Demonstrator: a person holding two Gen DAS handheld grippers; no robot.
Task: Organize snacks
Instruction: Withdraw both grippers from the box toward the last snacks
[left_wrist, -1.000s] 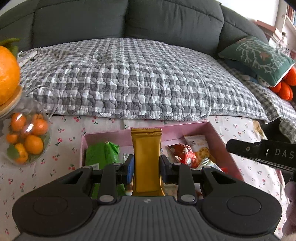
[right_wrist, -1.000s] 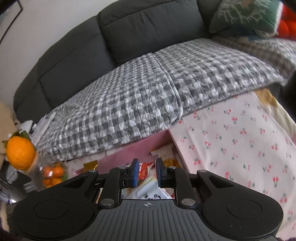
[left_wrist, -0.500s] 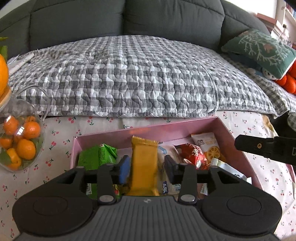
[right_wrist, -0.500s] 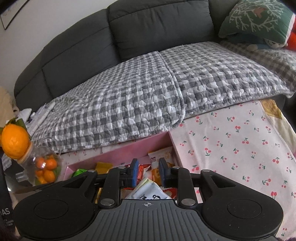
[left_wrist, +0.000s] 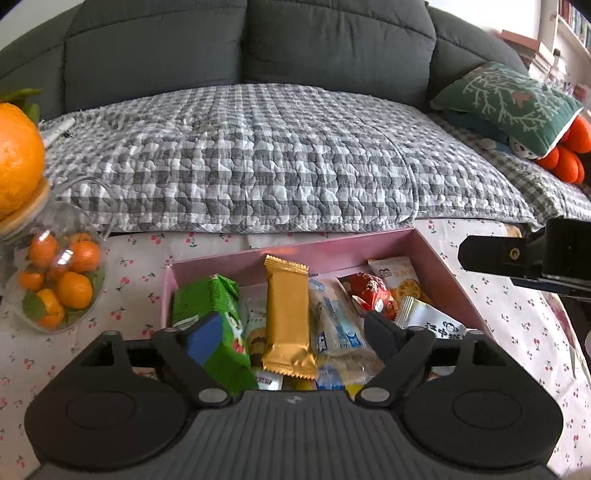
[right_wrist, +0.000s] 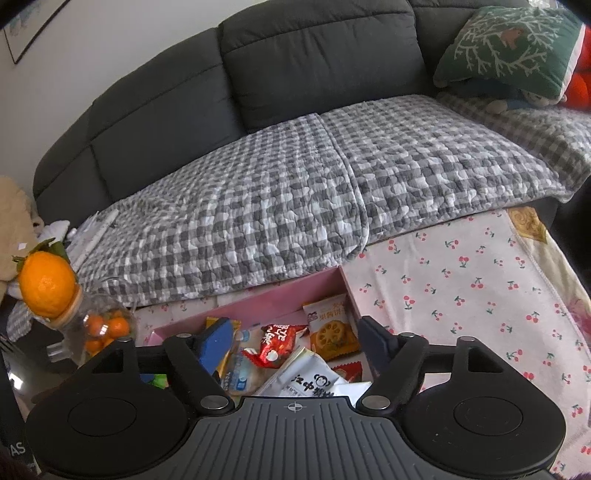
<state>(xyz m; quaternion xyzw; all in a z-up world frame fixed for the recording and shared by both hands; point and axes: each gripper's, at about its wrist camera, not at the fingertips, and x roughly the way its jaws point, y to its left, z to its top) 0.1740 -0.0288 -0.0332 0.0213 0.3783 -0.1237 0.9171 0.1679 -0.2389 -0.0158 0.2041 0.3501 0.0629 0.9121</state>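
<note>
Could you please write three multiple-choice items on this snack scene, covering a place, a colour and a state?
1. Where does the gold wrapper lie?
A. On the sofa quilt
B. In the pink box
C. Inside the glass jar

2. What colour is the carton at the left end of the box?
A. Green
B. Purple
C. White

3. How does the left gripper stand to the gold wrapper?
A. Clamped on it
B. Fingers spread, pads clear of it
C. Out of view

Answers:
1. B: the wrapper leans among the other snack packs inside the pink walls.
2. A: the carton's faces are bright green.
3. B: the jaws are opening, and though the wrapper is between them, there is a gap on each side of it.
</note>
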